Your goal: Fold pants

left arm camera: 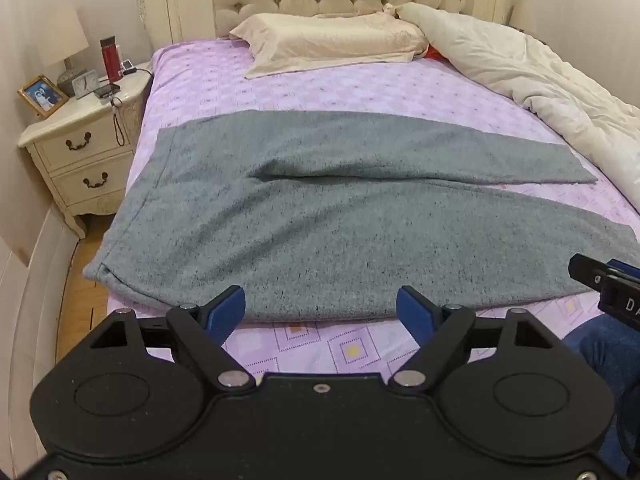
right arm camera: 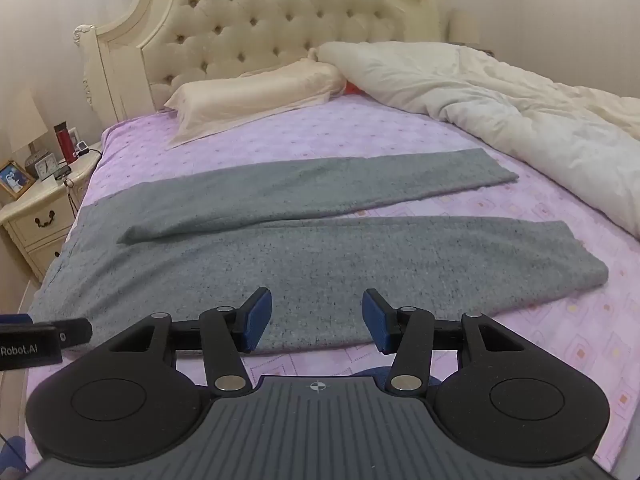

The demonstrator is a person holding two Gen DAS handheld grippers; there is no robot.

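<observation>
pants [left arm camera: 320,220]: one pair, flat on bed [left arm camera: 304,84], near edge just beyond both jaws
left gripper [left arm camera: 320,312]: wide, empty
right gripper [right arm camera: 317,322]: apart, empty

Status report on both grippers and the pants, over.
Left gripper open, right gripper open, both empty. Grey pants flat on bed, unfolded. Nothing in the way.

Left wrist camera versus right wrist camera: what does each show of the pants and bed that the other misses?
Only the left wrist view shows the floor beside the nightstand and a blue-clad knee; the near leg's hem is cut off. Only the right wrist view shows both hems: far, near. Both show the grey pants spread flat on the purple sheet, legs apart, pillow, duvet, and the open, empty left gripper and right gripper.
</observation>
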